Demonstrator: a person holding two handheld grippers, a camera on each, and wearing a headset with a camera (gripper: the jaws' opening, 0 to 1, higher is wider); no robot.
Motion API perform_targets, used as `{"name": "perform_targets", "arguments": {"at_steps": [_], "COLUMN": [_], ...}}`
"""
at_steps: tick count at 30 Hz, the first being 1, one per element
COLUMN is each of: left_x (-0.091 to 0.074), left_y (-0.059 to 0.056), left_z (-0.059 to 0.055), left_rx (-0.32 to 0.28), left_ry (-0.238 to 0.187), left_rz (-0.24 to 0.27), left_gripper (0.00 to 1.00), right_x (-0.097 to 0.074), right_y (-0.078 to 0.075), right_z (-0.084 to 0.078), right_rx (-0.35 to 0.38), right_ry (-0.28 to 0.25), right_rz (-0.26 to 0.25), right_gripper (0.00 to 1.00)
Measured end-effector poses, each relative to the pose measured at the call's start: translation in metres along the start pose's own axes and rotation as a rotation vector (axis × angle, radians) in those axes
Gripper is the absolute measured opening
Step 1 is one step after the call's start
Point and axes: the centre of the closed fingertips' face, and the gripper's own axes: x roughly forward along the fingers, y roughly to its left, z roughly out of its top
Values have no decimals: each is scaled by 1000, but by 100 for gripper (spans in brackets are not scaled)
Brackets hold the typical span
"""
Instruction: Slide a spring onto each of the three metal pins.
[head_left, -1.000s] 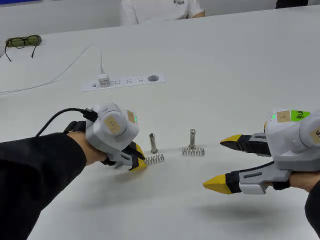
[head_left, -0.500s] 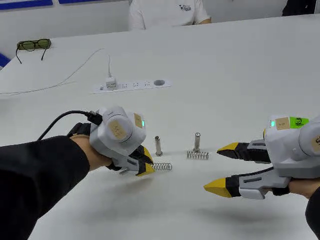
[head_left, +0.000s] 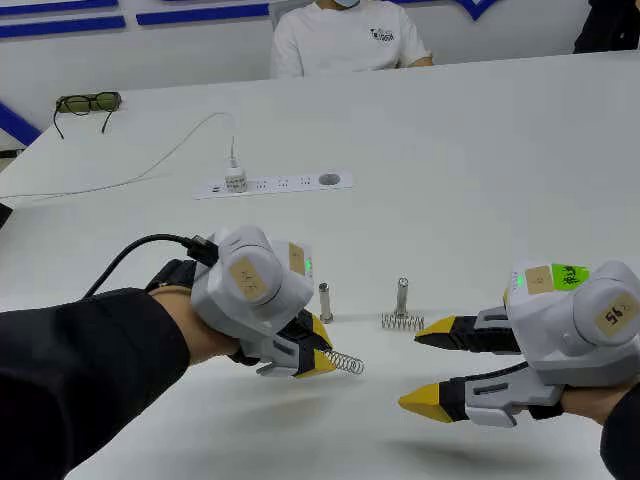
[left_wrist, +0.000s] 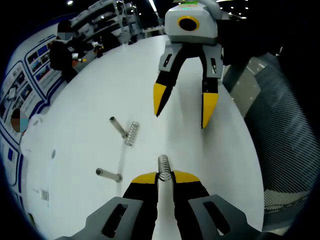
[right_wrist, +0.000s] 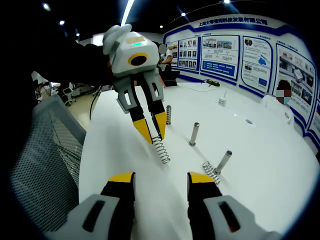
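Centrally, lower left of the head view: left gripper (head_left: 320, 362), jaws clamped on one end of a spring (head_left: 345, 362). The rest of the spring juts out past the yellow tips. The left gripper view shows the same grip (left_wrist: 165, 176), spring (left_wrist: 164, 167) pinched between the tips. In the right gripper view it enters from upper left (right_wrist: 152, 131), the spring (right_wrist: 161, 147) hanging from it.

Lower right of the head view: right gripper (head_left: 425, 365), jaws wide apart and holding nothing, tips pointing left. Its own view shows the same gap (right_wrist: 161, 178); it also shows at the top of the left gripper view (left_wrist: 182, 107).

Between the grippers, on the white table (head_left: 500, 180):
- near pin (head_left: 324, 301), upright, just beside the left gripper (left_wrist: 109, 175) (right_wrist: 193, 134).
- far pin (head_left: 402, 297), upright, to its right (left_wrist: 118, 126) (right_wrist: 223, 161).
- loose spring (head_left: 402, 321), lying at the far pin's foot (left_wrist: 132, 133) (right_wrist: 211, 171).
- third pin (right_wrist: 168, 115), upright beyond the left gripper; its shaft looks ribbed, but I cannot tell whether a coil sits on it.

Upper half of the head view: power strip (head_left: 275, 184) with a plug and white cable; glasses (head_left: 88, 102) at upper left; seated person (head_left: 345, 35) at the top edge.
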Motion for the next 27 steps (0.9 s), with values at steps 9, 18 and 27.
{"name": "perform_targets", "arguments": {"at_steps": [9, 18, 27], "left_x": [-6, -9, -11], "left_y": [-16, -26, -30], "left_z": [21, 37, 45], "left_rx": [-6, -14, -44], "left_ry": [-48, -99, -134], "left_rz": [-26, -40, -48], "left_gripper": [10, 10, 10], "right_x": [6, 11, 11], "right_y": [12, 19, 19], "right_z": [4, 4, 5], "right_rx": [-58, -101, -128], "right_ry": [5, 14, 11], "right_rz": [32, 53, 51], "right_gripper": [35, 30, 22]}}
